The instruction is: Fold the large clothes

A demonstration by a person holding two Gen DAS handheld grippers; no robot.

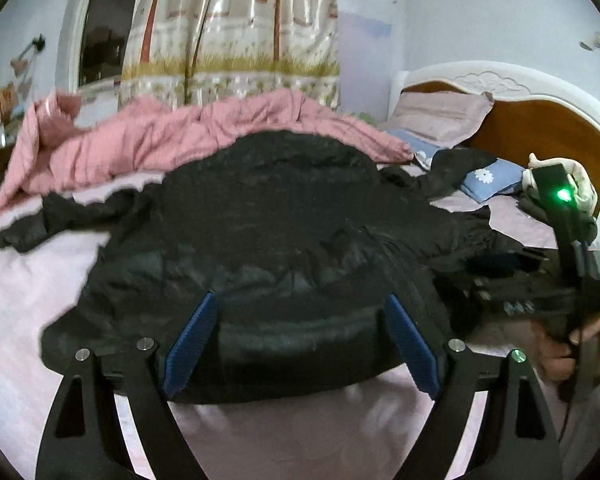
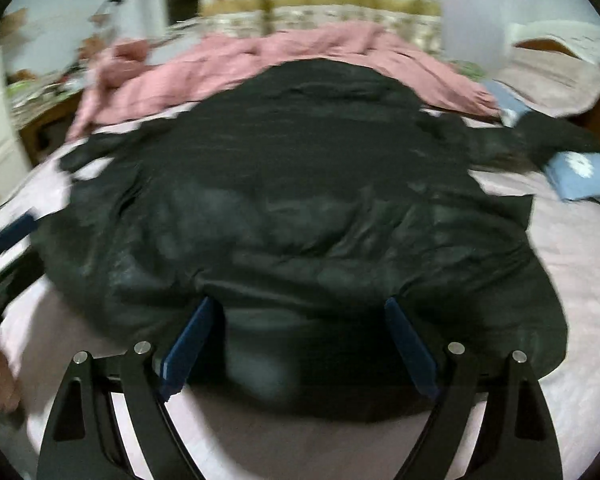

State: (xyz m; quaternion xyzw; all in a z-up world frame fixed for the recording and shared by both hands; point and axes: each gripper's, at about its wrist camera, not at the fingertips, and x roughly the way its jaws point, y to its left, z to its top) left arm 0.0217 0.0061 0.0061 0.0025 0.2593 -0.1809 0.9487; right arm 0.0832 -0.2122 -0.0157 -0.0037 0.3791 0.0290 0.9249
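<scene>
Left gripper [image 1: 300, 336] spread above jacket [image 1: 284, 216] hem.

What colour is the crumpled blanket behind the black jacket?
Pink; the blanket shows best in the left wrist view.

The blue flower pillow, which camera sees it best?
The left wrist view: the blue flower pillow is sharp there, its white flower clear. The right wrist view shows it blurred at the right edge.

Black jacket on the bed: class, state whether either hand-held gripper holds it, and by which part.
Nothing is held. The left hand-held gripper and right hand-held gripper both stand open over the black jacket, near its edge.
</scene>
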